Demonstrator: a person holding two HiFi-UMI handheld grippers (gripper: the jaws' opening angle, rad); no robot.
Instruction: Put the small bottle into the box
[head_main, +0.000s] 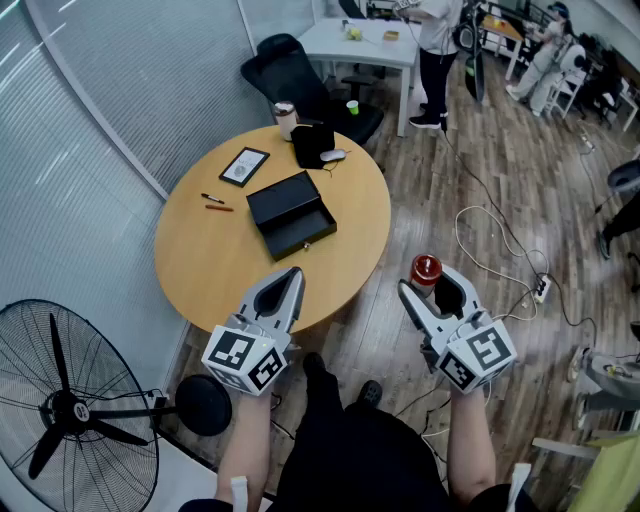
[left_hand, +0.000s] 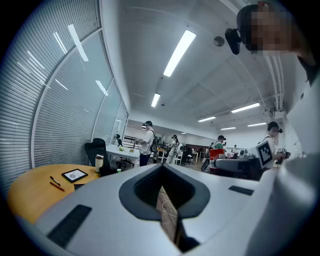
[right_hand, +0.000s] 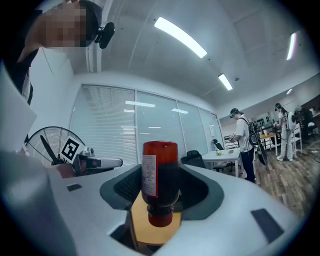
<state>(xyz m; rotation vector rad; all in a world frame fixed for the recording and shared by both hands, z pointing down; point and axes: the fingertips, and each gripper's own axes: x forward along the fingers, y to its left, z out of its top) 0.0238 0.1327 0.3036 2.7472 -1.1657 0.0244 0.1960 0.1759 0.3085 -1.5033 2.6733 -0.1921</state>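
Observation:
A small dark red bottle (head_main: 426, 269) is held off the table's right edge, over the wooden floor, with my right gripper (head_main: 429, 286) shut on it. In the right gripper view the bottle (right_hand: 160, 172) stands cap down between the jaws of that gripper (right_hand: 156, 202). An open black box (head_main: 301, 238) rests on the round wooden table (head_main: 215, 262), ahead and to the left of the bottle. My left gripper (head_main: 294, 273) hovers over the table's near edge with its jaws together and nothing in them; the left gripper view shows the left gripper (left_hand: 163, 199) likewise.
On the table's far side lie a framed tablet (head_main: 244, 166), two pens (head_main: 215, 203), a cup (head_main: 285, 119) and a black pouch (head_main: 312, 144). A standing fan (head_main: 70, 410) is at the lower left. Cables (head_main: 500, 250) trail over the floor at right. A black chair (head_main: 290, 70) stands behind.

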